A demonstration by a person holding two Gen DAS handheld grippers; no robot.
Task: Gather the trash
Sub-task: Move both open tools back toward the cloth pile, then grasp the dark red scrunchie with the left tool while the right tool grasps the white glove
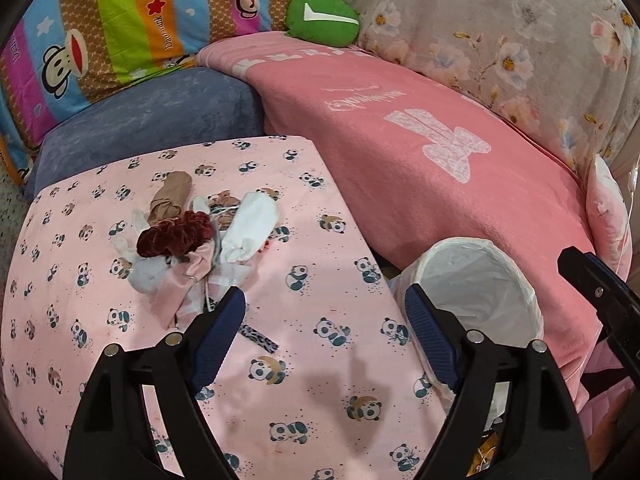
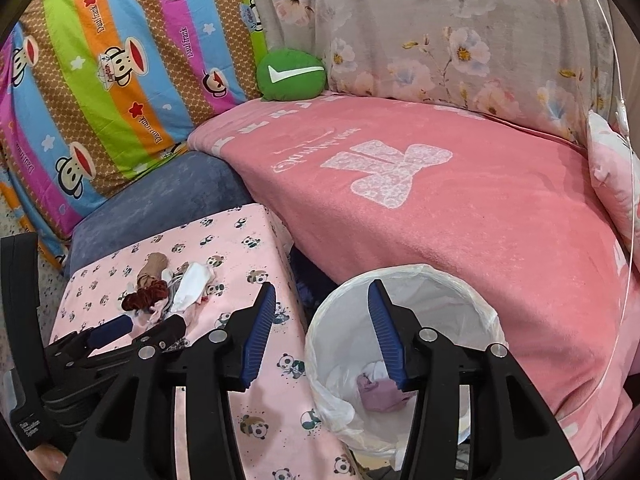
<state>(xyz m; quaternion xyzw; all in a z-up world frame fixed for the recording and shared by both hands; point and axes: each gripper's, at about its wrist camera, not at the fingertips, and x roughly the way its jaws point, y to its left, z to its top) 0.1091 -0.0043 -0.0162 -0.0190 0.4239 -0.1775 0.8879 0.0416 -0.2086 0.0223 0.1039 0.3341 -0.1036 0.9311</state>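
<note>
Above the panda-print counter (image 1: pixel 320 264), left gripper (image 1: pixel 325 322) held wide open and empty near the trash pile (image 1: pixel 192 240), right gripper (image 2: pixel 322 330) spread open, empty, over the lined bin (image 2: pixel 404 280).

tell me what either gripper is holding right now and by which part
Nothing is held. The left gripper and right gripper both have open jaws with nothing between them; the trash pile lies untouched on the panda cloth.

left tongs (image 1: pixel 325 334) spread, right tongs (image 2: pixel 322 332) spread

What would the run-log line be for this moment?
left gripper: open, empty | right gripper: open, above bin | pile: on panda cloth | bin: pink item
</note>
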